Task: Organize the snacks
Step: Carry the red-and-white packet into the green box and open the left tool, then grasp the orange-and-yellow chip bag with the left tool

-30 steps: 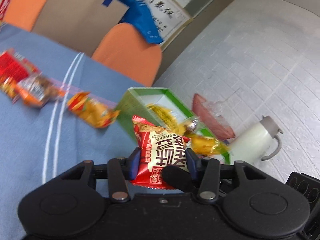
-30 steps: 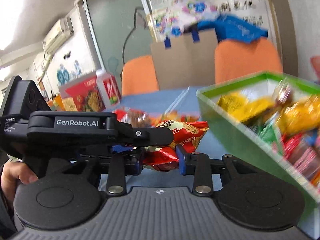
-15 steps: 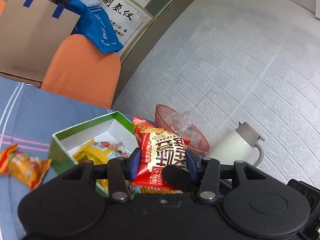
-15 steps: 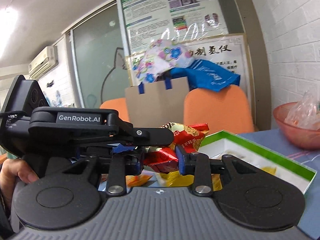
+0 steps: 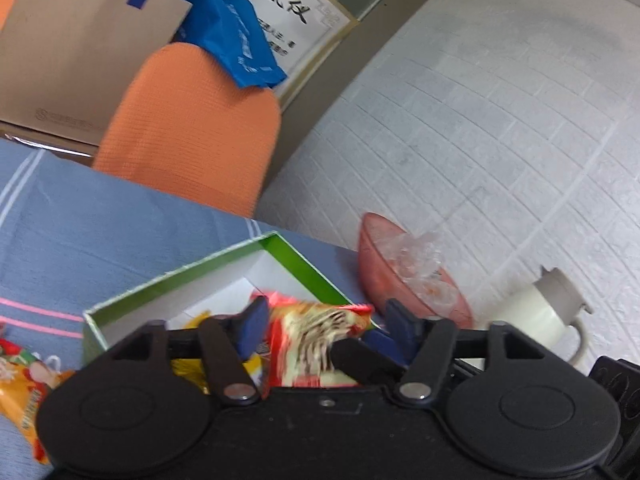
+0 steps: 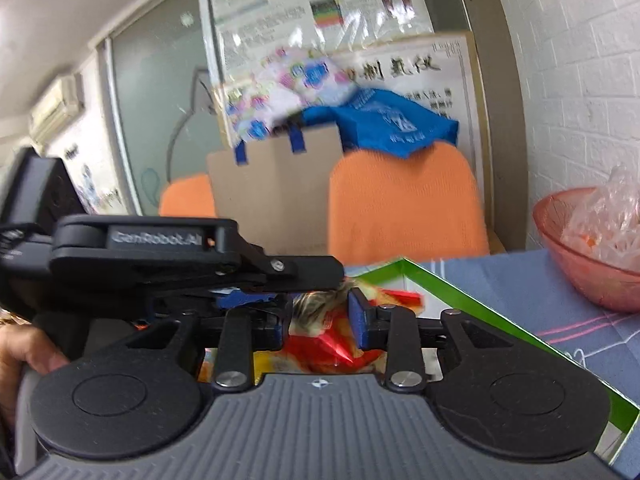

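My left gripper (image 5: 326, 328) hangs over the green-rimmed box (image 5: 180, 276) with its jaws opening wide. A red and white snack packet (image 5: 316, 340) lies tilted and blurred between them, clear of both pads (image 5: 254, 326). The right wrist view has my right gripper (image 6: 320, 320) over the same box (image 6: 480, 304), its jaws opening too. A red and gold packet (image 6: 332, 340) sits low between its pads, loose and blurred. My left gripper (image 6: 320, 276) reaches in from the left just above it. Yellow packets lie in the box, mostly hidden.
A pink bowl (image 5: 372, 248) holding a clear plastic bag stands right of the box, with a white jug (image 5: 532, 312) beyond it by the brick wall. An orange packet (image 5: 20, 392) lies on the blue cloth at left. Orange chairs (image 6: 404, 200) stand behind the table. A hand (image 6: 24, 356) holds the left gripper's handle.
Both grippers have travelled from the loose snacks to above the green box. The left jaws have sprung wide and its packet has tipped over. The right packet has sunk lower between its pads.
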A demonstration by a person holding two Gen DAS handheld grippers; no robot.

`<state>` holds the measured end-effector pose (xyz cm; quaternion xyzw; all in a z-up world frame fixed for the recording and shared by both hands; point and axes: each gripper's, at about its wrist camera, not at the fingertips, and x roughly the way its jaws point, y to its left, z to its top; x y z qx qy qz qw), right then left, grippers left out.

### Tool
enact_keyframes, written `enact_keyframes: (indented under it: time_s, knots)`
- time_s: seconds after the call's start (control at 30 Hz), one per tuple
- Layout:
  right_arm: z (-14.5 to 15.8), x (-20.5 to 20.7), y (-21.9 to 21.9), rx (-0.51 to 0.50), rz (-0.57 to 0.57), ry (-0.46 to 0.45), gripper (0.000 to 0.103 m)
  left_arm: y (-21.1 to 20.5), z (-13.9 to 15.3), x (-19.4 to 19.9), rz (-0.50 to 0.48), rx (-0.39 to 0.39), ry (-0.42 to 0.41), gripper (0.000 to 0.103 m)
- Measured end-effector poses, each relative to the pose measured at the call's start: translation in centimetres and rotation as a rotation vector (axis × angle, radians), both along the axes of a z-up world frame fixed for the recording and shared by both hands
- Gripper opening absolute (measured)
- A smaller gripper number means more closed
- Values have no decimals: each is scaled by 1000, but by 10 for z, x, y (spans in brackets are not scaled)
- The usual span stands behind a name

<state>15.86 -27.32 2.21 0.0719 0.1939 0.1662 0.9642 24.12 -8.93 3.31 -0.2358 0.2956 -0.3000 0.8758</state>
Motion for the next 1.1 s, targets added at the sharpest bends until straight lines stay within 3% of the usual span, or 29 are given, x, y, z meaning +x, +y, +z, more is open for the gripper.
enact_keyframes:
  time_s: [0.03, 0.23, 0.43, 0.5, 0.57, 0.63, 0.77, 0.87, 1.0, 1.1]
  knots:
    - [-1, -4, -1, 0, -10, -2, 85, 3, 1, -3, 11, -1, -7, 103]
    - [0, -37, -1, -54, -38, -70, 91, 32, 6, -36, 38, 7, -58, 103]
    - [-1, -58, 23, -164, -14, -86, 79, 62, 7, -77, 58, -21, -86, 103]
    - [-1, -58, 31, -201, 6, -83, 69, 72, 5, -89, 80, -14, -83, 103]
    - [0, -54, 38, -238, -4, -71, 52, 81, 3, -98, 94, -3, -74, 103]
    - [3, -55, 43, -264, -19, -84, 47, 90, 1, -106, 101, 1, -75, 103]
    - [7, -56, 53, -334, 29, -88, 41, 108, -5, -115, 137, 7, -67, 103]
    - [0, -31, 59, -383, 63, -12, 41, 117, -11, -118, 159, -18, -41, 103]
    - [-5, -2, 64, -429, 4, 41, 40, 126, -16, -125, 169, -19, -27, 103]
    - [-4, 3, 64, -455, -27, 39, 46, 132, -21, -128, 176, -13, -15, 103]
